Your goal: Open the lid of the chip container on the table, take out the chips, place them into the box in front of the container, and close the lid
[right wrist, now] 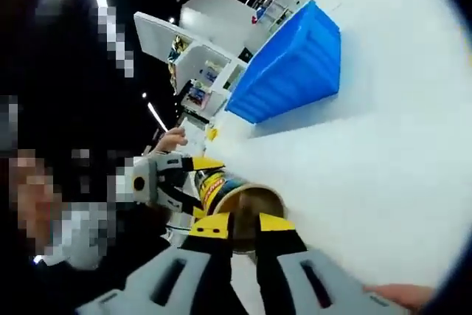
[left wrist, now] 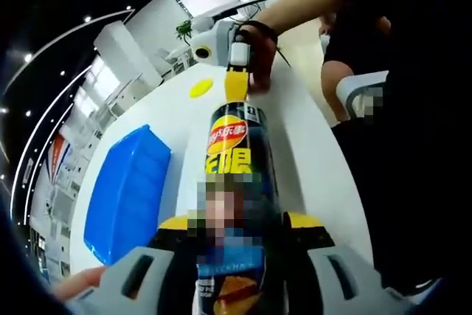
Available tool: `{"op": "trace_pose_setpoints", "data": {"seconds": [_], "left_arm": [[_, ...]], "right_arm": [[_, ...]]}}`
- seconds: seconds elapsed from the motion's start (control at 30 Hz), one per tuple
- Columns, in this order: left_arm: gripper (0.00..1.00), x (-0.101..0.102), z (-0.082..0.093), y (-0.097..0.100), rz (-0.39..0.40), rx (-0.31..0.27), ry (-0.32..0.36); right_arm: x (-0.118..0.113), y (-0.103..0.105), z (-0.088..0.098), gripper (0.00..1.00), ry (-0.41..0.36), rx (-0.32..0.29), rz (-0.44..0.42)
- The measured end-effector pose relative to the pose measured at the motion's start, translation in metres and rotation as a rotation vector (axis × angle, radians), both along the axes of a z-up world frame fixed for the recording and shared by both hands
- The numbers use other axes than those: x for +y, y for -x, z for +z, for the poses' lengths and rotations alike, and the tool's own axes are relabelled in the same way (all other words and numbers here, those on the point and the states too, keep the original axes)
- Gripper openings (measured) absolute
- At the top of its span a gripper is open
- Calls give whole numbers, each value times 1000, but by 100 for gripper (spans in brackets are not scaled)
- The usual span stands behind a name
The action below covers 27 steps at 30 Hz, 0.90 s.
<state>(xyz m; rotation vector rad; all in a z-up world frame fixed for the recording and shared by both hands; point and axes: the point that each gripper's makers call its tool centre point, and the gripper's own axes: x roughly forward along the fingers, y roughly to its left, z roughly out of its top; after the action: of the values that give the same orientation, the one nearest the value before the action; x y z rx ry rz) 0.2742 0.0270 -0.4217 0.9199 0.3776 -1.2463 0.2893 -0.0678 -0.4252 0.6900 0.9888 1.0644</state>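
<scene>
My left gripper (left wrist: 234,220) is shut on a black chip can (left wrist: 234,160), which lies along its jaws with the mouth pointing away. The same can (right wrist: 221,188) shows its open brown mouth (right wrist: 256,203) in the right gripper view, with the left gripper (right wrist: 166,181) clamped round its body. My right gripper (right wrist: 243,225) has its yellow tips at the can's mouth, a narrow gap between them and no chip seen in it. That gripper (left wrist: 236,82) appears at the can's far end, held by a hand. The yellow lid (left wrist: 200,88) lies off the can on the white table (left wrist: 310,145).
A blue box (left wrist: 129,189) stands on the table to the left of the can, and the blue box (right wrist: 291,68) sits beyond the can in the right gripper view. A person in dark clothes (left wrist: 398,108) is at the table's right edge.
</scene>
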Motion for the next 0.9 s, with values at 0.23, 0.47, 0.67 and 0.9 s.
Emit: {"op": "trace_pose_setpoints", "data": {"seconds": [0.23, 0.47, 0.67, 0.9], "left_arm": [[46, 0, -4, 0, 0, -59, -45], [47, 2, -6, -1, -11, -95, -80], [47, 1, -6, -3, -10, -104, -81], [47, 3, -6, -6, 5, -113, -65]], "right_arm": [[9, 3, -1, 1, 19, 71, 36], [-6, -1, 4, 0, 404, -171, -10], [-11, -2, 8, 0, 666, -336, -39], [-43, -8, 4, 0, 816, -389, -72]]}}
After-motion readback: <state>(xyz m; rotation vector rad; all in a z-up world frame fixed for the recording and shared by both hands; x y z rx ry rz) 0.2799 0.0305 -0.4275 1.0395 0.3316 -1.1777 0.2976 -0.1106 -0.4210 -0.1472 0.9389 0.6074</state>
